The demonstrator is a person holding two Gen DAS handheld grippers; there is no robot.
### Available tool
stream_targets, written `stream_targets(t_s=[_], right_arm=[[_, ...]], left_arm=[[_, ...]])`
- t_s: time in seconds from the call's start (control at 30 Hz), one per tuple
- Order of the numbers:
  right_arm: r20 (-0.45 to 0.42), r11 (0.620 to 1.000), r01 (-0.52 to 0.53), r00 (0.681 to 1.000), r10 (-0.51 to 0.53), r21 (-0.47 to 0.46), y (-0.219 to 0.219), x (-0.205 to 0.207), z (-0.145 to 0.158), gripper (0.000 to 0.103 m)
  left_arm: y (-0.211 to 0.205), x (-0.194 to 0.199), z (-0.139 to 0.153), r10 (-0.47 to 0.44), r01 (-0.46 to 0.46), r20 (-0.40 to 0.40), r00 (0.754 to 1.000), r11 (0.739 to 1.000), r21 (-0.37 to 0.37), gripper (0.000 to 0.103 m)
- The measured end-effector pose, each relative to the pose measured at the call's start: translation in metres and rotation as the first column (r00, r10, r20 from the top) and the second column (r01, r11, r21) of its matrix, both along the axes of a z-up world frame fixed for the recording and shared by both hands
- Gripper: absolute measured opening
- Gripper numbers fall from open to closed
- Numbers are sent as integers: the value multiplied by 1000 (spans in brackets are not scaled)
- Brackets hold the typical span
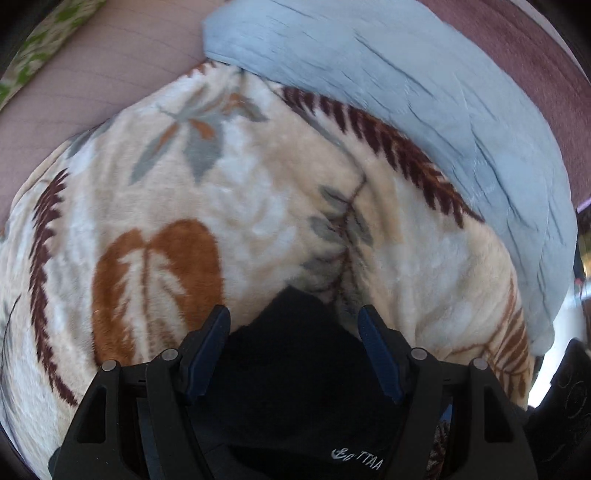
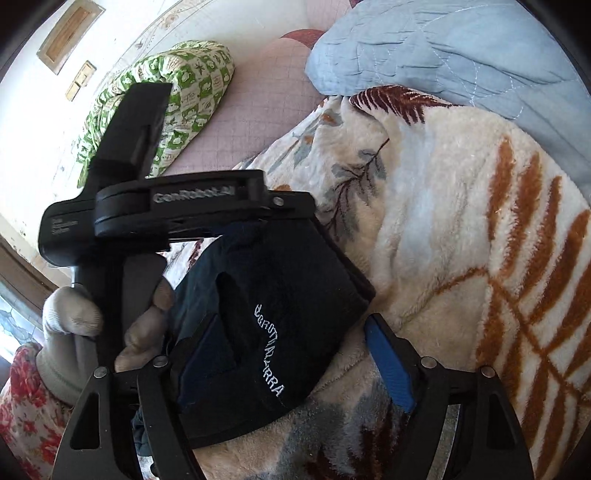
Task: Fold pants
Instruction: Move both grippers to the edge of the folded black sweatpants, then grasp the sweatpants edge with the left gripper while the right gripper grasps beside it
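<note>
Item, pants (image 2: pixel 269 325): dark navy, white stitched lettering uppermost, already brought down to a small thick bundle lying on the leaf-print fleece blanket (image 2: pixel 461 229), so you appear to be late in the fold; whether a last fold or only a tidy-up remains cannot be told, since the bundle's near edge is hidden under your tools. Left gripper (image 1: pixel 293 354): jaws spread wide, the bundle lying between and beneath them, nothing clamped as far as the left wrist view shows. Right gripper (image 2: pixel 299 365): jaws likewise apart, one pad dark against the cloth, the blue pad just off the bundle's edge over the blanket, no pinch visible. Your gloved left hand (image 2: pixel 74 325) holds its tool just beside the bundle. Surface: the blanket, plush and soft, spread over a pinkish quilted bed cover (image 2: pixel 266 96). Beyond the blanket, a pale blue quilted cushion (image 2: pixel 461 48) resting against its far edge. Further from the blanket, on the bed cover, a green-and-white patterned pillow (image 2: pixel 184 92), then a pale wall with framed fittings (image 2: pixel 70 33)
</note>
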State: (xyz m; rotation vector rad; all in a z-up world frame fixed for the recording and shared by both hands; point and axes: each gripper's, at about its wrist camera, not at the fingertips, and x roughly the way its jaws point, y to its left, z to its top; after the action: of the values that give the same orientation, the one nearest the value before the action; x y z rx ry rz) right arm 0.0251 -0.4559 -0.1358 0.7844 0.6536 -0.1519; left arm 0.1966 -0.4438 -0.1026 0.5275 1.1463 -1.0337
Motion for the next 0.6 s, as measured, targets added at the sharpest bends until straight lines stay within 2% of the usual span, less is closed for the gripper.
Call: stream_targets(t_s=[0.03, 0.07, 0.1, 0.2, 0.33, 0.43, 0.6], right_arm=[[6, 1000, 3, 1000, -3, 5, -1, -1, 0, 84], [10, 1000, 4, 1000, -4, 6, -1, -1, 1, 84], [9, 1000, 4, 1000, -4, 4, -1, -1, 1, 84], [20, 1000, 9, 1000, -9, 1, -2, -1, 2, 84], [42, 999, 28, 999, -29, 16, -6, -5, 3, 84], [52, 999, 33, 998, -34, 21, -6, -6, 4, 85], [48, 998, 58, 997, -57, -25, -3, -6, 9, 86]], left_arm=[[-4, -7, -2, -18, 17, 47, 999, 999, 33, 57], [-5, -13, -2, -38, 32, 102, 994, 998, 61, 38], [-3, -15, 0, -47, 40, 125, 991, 997, 61, 27], [17, -6, 18, -15, 17, 48, 999, 999, -35, 12], [46, 1, 47, 18, -20, -15, 1000, 988, -154, 12], [58, 5, 60, 39, -49, -50, 998, 977, -207, 12], [58, 4, 60, 62, -68, -37, 997, 980, -186, 12]])
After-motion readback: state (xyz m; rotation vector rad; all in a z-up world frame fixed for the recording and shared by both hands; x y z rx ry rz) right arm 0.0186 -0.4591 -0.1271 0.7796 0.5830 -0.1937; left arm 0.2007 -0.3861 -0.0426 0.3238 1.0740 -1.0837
